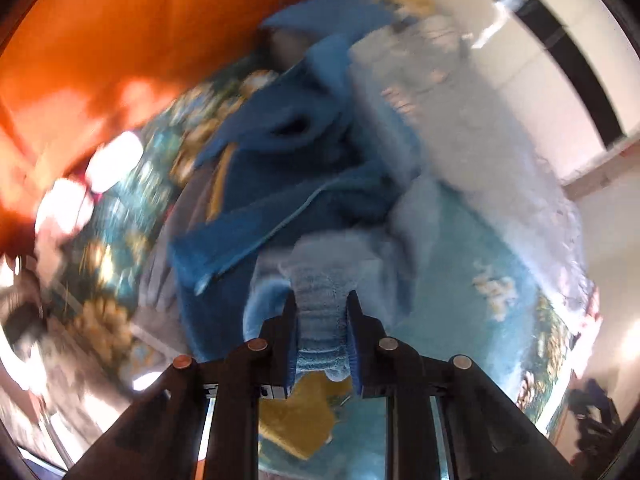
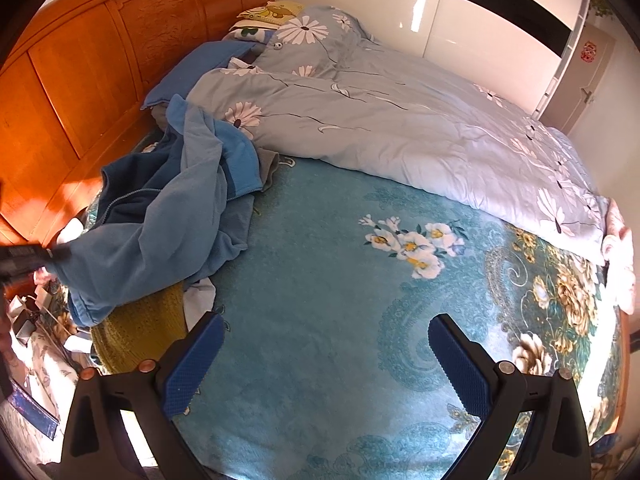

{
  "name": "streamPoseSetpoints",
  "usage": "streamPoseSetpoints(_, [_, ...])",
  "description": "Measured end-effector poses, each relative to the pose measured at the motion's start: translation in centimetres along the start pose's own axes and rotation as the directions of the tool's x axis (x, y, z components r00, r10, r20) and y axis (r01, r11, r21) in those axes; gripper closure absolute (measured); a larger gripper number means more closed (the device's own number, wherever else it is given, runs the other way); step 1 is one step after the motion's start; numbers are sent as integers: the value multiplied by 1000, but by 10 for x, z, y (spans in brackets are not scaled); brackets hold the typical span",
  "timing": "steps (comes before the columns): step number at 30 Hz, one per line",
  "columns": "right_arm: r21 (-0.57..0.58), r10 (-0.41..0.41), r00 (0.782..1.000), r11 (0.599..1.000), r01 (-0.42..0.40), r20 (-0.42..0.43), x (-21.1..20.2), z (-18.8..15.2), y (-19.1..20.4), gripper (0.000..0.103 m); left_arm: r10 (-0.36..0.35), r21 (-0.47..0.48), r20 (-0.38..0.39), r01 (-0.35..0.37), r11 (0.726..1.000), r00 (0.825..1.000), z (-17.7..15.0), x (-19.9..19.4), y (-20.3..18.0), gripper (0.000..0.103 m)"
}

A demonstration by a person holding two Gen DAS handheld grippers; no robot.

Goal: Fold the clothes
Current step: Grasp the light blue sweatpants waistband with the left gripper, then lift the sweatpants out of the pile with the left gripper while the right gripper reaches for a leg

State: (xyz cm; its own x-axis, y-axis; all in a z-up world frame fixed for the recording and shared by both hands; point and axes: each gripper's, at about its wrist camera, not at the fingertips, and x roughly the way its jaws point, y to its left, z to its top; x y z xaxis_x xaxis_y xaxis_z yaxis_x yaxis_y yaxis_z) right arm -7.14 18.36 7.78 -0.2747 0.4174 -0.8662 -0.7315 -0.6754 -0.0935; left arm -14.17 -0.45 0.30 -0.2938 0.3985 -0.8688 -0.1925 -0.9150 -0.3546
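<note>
Left gripper [image 1: 321, 300]: black jaws with blue pads were seen clamped on a ribbed cuff of the light blue fleece garment [image 1: 320, 312]; the cloth was pinched between them and ran up from the pile. The left wrist view was blurred.
Right gripper [image 2: 326, 356]: jaws were spread wide with nothing between them, held above bare bedspread; blue pads [image 2: 460, 364] with a fine dimpled texture were noted.
Fleece garment [image 2: 168, 216]: soft, matte, light blue outside, with a brighter blue panel and a zip edge; it was found crumpled at the head end of the bed, near the headboard, one sleeve drawn out to the left edge of the right wrist view, where a dark object met it.
Dark navy garment [image 2: 120, 196]: zipped, found lying bunched under and beside the fleece.
Mustard knit [image 2: 136, 328]: coarse ribbed weave, found partly covered by the fleece.
Bedspread [image 2: 340, 288]: teal, plush, with printed white and gold flowers and paisley scrolls.
Quilt [image 2: 400, 120]: grey-blue, smooth, puffed and creased, with white daisy print; it was pushed to the far half of the bed.
Headboard [image 2: 80, 72]: orange-brown varnished wood, panelled, glossy.
Pillows [image 2: 272, 16]: stacked at the far corner, patterns partly hidden.
</note>
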Motion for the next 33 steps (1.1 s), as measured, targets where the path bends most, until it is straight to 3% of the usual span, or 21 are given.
streamPoseSetpoints(3, [18,1,1000,1000,-1,-1,-1,-5,-9,0,-82,84,52,77,993,995,20,-20,-30,82])
streamPoseSetpoints(6, [42,6,1000,999,-6,3,-2,-10,-21,0,-166,174,124,143,974,978,34,-47,-73,82])
streamPoseSetpoints(11, [91,25,999,995,-28,32,-4,-17,-55,0,-308,295,205,241,925,929,47,-86,-150,82])
streamPoseSetpoints(15, [113,39,997,993,-46,60,-4,-26,-94,0,-387,410,243,267,872,890,42,-110,-232,82])
streamPoseSetpoints(18, [124,53,996,990,-62,72,1,-36,-138,0,-427,474,255,273,837,867,33,-117,-299,82])
streamPoseSetpoints(24, [196,44,995,979,-61,91,0,-61,-252,0,-482,586,216,282,760,849,3,-109,-448,83])
streamPoseSetpoints(26, [252,18,997,967,-37,74,3,-74,-298,0,-525,607,174,329,724,833,-6,-105,-490,84])
streamPoseSetpoints(28, [292,0,998,956,-16,56,4,-88,-334,0,-571,633,128,376,676,811,-18,-104,-530,98])
streamPoseSetpoints(33, [383,-72,997,922,66,1,11,-123,-416,0,-670,702,4,475,530,742,-50,-106,-617,98])
